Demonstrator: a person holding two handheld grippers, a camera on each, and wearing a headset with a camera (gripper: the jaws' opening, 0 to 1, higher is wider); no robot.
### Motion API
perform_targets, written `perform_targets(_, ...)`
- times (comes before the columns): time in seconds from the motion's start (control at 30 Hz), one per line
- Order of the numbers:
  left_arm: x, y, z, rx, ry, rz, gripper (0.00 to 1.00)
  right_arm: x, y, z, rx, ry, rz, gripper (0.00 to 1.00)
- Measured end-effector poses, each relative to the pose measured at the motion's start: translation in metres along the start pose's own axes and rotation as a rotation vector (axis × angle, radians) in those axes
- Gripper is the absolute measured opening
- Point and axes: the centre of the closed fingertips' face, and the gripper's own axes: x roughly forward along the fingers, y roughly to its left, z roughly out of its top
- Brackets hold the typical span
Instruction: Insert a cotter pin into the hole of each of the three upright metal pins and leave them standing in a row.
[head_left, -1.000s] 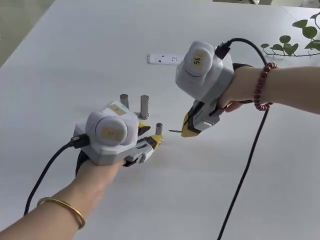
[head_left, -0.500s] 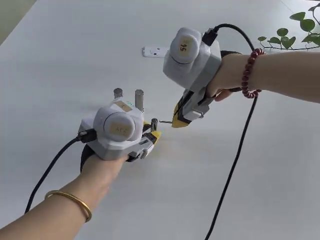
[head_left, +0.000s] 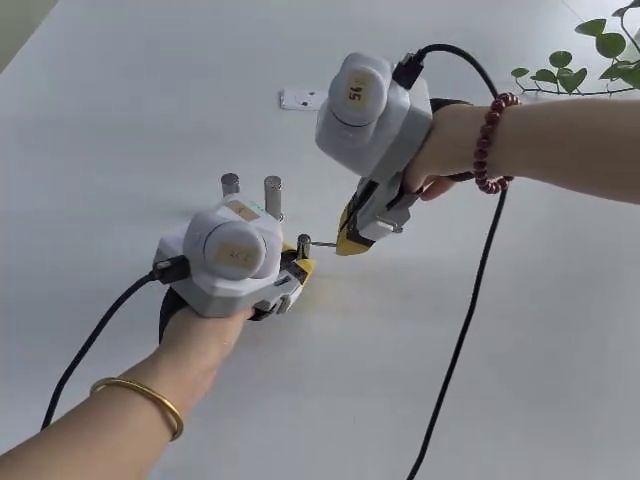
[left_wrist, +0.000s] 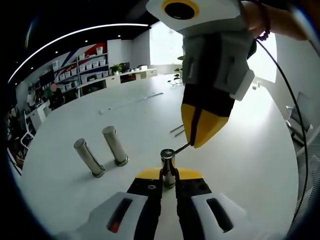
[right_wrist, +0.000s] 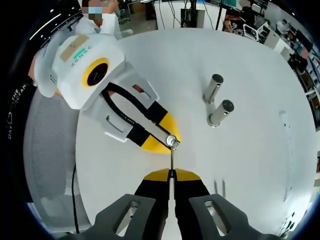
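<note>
Three upright metal pins stand on the white table. My left gripper (head_left: 299, 267) is shut on the nearest pin (head_left: 303, 244), holding its shaft (left_wrist: 168, 164) between the yellow fingertips. The other two pins (head_left: 231, 185) (head_left: 272, 194) stand free just behind; they are at the left in the left gripper view (left_wrist: 115, 145) (left_wrist: 89, 157). My right gripper (head_left: 345, 243) comes in from the right, shut on a thin cotter pin (head_left: 324, 243). In the right gripper view the cotter pin (right_wrist: 171, 157) runs straight from the jaws to the top of the held pin (right_wrist: 172, 140), its tip touching there.
A white power strip (head_left: 304, 99) lies further back on the table. A leafy plant (head_left: 590, 50) trails at the far right corner. The right gripper's black cable (head_left: 468, 320) crosses the table on the right. Spare cotter pins (left_wrist: 176, 130) lie beyond the held pin.
My right gripper has carried the cotter pin leftward until its tip meets the held pin's top. The left gripper keeps its hold on the pin.
</note>
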Motion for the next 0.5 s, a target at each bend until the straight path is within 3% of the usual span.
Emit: perform_targets(0.5, 0.0019, -0.0018, -0.001, -0.014, -0.009, 0.005, 0.07, 0.0005, 0.0002, 0.0086, -0.016, -0.001, -0.008, 0.0)
